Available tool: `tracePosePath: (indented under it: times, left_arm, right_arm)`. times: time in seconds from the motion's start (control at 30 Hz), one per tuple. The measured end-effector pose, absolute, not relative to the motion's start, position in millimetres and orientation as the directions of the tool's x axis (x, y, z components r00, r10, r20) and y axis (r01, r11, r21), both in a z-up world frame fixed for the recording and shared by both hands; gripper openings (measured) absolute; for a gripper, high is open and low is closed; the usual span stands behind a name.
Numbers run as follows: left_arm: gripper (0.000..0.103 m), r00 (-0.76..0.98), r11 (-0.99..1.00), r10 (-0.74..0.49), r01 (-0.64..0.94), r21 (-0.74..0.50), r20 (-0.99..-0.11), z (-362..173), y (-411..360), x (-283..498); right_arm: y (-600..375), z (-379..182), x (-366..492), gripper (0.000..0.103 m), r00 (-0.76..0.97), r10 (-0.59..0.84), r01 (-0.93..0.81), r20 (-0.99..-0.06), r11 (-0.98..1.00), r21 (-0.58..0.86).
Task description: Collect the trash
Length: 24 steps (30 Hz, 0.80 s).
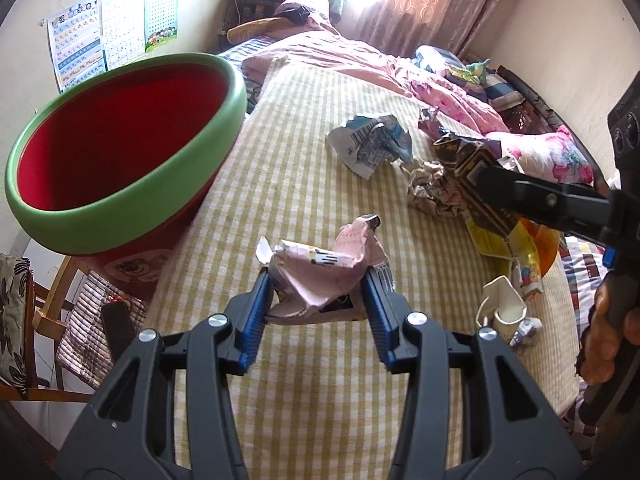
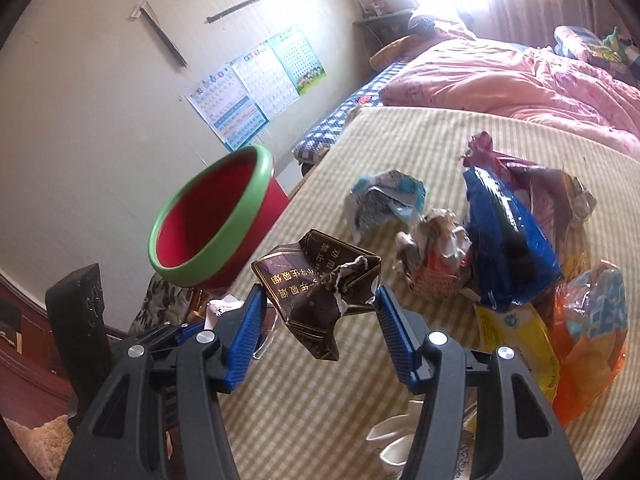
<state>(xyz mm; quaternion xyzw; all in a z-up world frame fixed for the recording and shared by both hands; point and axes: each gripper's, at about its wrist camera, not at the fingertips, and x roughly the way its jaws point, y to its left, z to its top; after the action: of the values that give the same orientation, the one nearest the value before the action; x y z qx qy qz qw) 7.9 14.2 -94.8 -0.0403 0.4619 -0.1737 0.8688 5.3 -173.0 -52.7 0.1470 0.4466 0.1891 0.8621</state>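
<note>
Bin (image 1: pixel 120 152) stands left of both grippers, nearer the left gripper (image 1: pixel 318 294), which clamps a pink wrapper (image 1: pixel 320 280); right gripper (image 2: pixel 320 320) clamps a brown pack (image 2: pixel 316 288).

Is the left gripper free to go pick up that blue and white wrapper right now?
Probably not yet. The left gripper is already shut on a pink wrapper; the path over the mat to the blue-white wrapper looks clear.

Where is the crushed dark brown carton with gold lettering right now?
In the right wrist view the dark brown carton sits clamped in the right gripper, lifted over the striped bed cover, with the red bin to its left and the trash pile to its right.
</note>
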Motion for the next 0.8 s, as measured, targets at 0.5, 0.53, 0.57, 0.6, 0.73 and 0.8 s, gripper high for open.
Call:
tracePosePath:
  times: [0.5,0.53,0.57,0.6,0.73,0.8]
  left_arm:
    - [0.044,0.568,0.941,-0.334,0.251,-0.229,-0.752,-76,44,12]
    - [0.044,0.573,0.941,-0.335,0.251,-0.229,-0.748,-74,46,13]
    - [0.044,0.576,0.94,-0.335,0.251,-0.229,-0.746,-73,49,13]
    - [0.044,0.578,0.94,-0.336,0.251,-0.23,-0.743,-72,51,14]
    - [0.044,0.585,0.938,-0.341,0.258,-0.23,-0.735,-67,58,19]
    - [0.044,0.587,0.937,-0.344,0.26,-0.232,-0.733,-66,61,22]
  right_arm:
    - [-155,-50,6,0.055,0.55,0.433,-0.162,-0.714,0.894,0.417]
    - [-155,-50,6,0.055,0.555,0.429,-0.157,-0.713,0.896,0.416]
    - [-154,-49,5,0.055,0.56,0.424,-0.152,-0.711,0.897,0.416]
    - [-154,-48,5,0.055,0.564,0.422,-0.148,-0.71,0.897,0.416]
    - [-151,-48,7,0.055,0.57,0.411,-0.134,-0.711,0.901,0.413]
    - [-147,-48,8,0.055,0.57,0.407,-0.128,-0.713,0.902,0.412]
